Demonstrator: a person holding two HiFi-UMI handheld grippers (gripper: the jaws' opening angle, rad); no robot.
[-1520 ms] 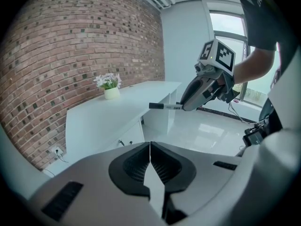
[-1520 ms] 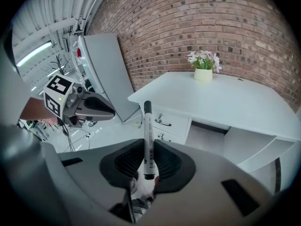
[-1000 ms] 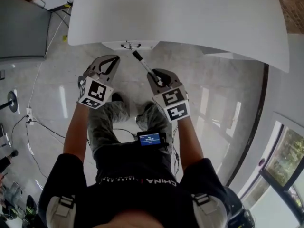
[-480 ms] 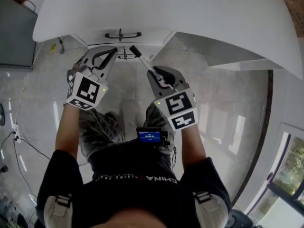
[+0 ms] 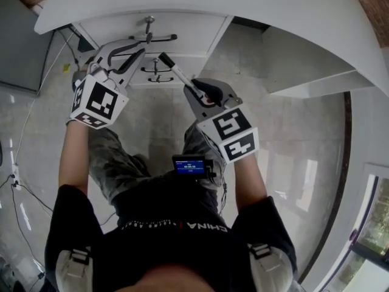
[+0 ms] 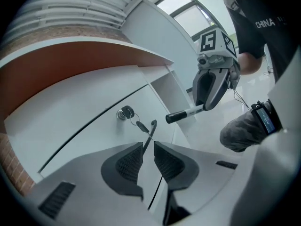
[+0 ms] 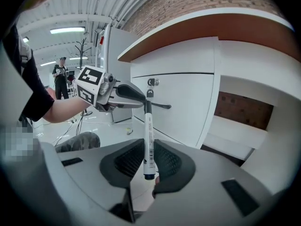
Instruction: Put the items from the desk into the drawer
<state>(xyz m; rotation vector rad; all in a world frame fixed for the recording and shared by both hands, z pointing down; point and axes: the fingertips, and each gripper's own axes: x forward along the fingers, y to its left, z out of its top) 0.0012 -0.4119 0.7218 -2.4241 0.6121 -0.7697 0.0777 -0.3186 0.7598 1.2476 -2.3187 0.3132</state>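
A black-capped white marker (image 5: 176,73) sticks out forward from my right gripper (image 5: 193,93), which is shut on its barrel (image 7: 148,140). Below the white desk top (image 5: 243,5) is a white drawer front (image 5: 188,26) with a thin dark handle (image 5: 155,38) and a key in its lock (image 6: 126,112). My left gripper (image 5: 141,46) hovers just short of that handle (image 6: 151,127). Its jaws (image 6: 148,147) stand a narrow slit apart, nothing between them, and the handle lines up with the gap beyond the tips.
A second drawer handle (image 5: 155,69) lies lower down. Right of the drawers is an open kneehole with a brick back (image 7: 242,109). A grey panel (image 5: 24,47) stands at the left, cables (image 5: 18,163) trail on the glossy floor, and a person (image 7: 61,79) stands far behind.
The head view has tipped under the desk edge, bringing the drawer fronts and handles into sight. Both grippers moved forward toward them; the left now sits by the top handle. The marker stays gripped.
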